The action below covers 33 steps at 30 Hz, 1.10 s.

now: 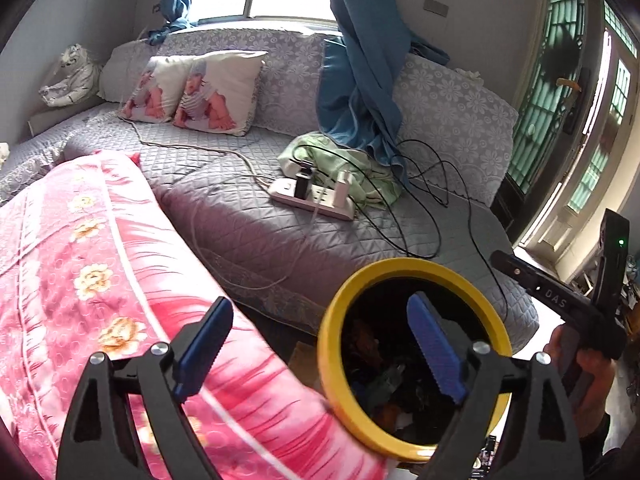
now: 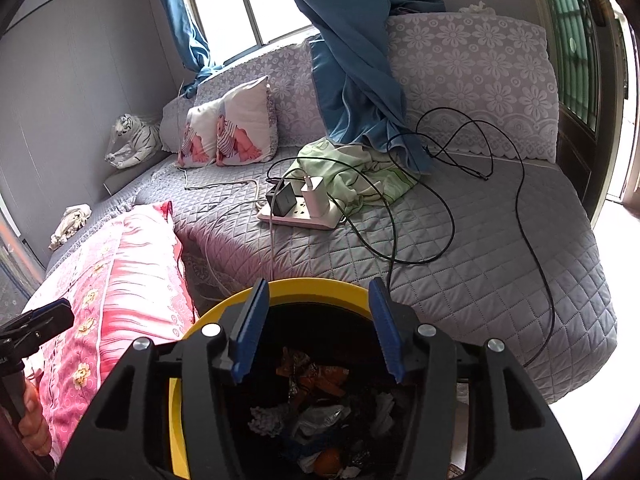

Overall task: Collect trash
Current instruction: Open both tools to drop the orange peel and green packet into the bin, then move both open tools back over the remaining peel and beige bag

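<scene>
Left wrist: left hand-held gripper (image 1: 320, 342) spread wide, empty, beside round yellow-rimmed black trash bin (image 1: 334, 380) by grey quilted bed (image 1: 248, 216) | Right wrist: right hand-held gripper (image 2: 318, 330) parted, empty, above bin holding crumpled wrappers and tissues (image 2: 320, 404)

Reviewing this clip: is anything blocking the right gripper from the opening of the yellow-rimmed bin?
Nothing visible does. The right gripper hangs open and empty directly over the yellow-rimmed bin, whose mouth is uncovered, with trash showing inside. The pink quilt lies beside the rim, not across it.
</scene>
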Motion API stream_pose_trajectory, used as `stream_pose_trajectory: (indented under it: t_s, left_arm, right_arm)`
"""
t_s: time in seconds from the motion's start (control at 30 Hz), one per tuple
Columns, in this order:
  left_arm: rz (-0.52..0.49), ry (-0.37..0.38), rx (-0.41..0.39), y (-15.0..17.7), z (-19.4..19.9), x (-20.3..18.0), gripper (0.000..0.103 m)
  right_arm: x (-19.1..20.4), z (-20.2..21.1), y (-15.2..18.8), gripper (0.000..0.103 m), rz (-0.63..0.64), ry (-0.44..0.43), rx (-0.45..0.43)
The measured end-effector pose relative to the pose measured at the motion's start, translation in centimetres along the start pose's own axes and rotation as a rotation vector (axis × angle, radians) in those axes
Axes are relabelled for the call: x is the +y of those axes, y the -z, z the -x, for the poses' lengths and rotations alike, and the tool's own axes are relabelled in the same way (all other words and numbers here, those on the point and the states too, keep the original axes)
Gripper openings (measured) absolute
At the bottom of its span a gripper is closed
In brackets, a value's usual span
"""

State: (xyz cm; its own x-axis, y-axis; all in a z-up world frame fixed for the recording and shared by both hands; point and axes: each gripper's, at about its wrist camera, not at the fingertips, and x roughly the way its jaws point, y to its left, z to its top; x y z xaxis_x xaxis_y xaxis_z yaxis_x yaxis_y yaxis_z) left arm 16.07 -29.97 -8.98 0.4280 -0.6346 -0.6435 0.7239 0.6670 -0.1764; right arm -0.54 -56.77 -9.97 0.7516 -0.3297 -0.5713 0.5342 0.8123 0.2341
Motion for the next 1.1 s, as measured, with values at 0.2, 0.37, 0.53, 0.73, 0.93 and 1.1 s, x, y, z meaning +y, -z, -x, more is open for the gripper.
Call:
stream_pose_trajectory:
  t_s: [0.2,0.37,0.53,0.73,0.93,1.1]
  left_arm:
    - [0.078,-0.114,-0.043,1.5,4.9,6.3,0.087]
    - [0.15,-0.232,-0.074,3.6,9.7,12.0,0.087]
    - [0.22,-0.33,-0.096,6.3,14.2,16.7,0.087]
    - [0.285,-0.403,-0.079,10.8,17.9,20.6,0.088]
    - [0.361,-0.43,-0.048,14.8,19.2,22.8,0.088]
    - [0.404,-0.424,-0.026,16.5,19.0,24.1,0.088]
  right_arm:
    - [4.0,0.1,-0.4,0.051,0.066,-0.103,0.005]
    - [9.4,-0.7,-0.5,0.053,0.142,-0.235,0.041]
    - [16.0,-1.7,-0.5,0.056,0.237,-0.415,0.103]
    - [26.1,-2.5,1.0,0.057,0.405,-0.625,0.2]
    - [36.1,-3.3,4.1,0.057,0.579,-0.804,0.371]
    - [42.8,-4.0,7.2,0.057,0.703,-0.881,0.498]
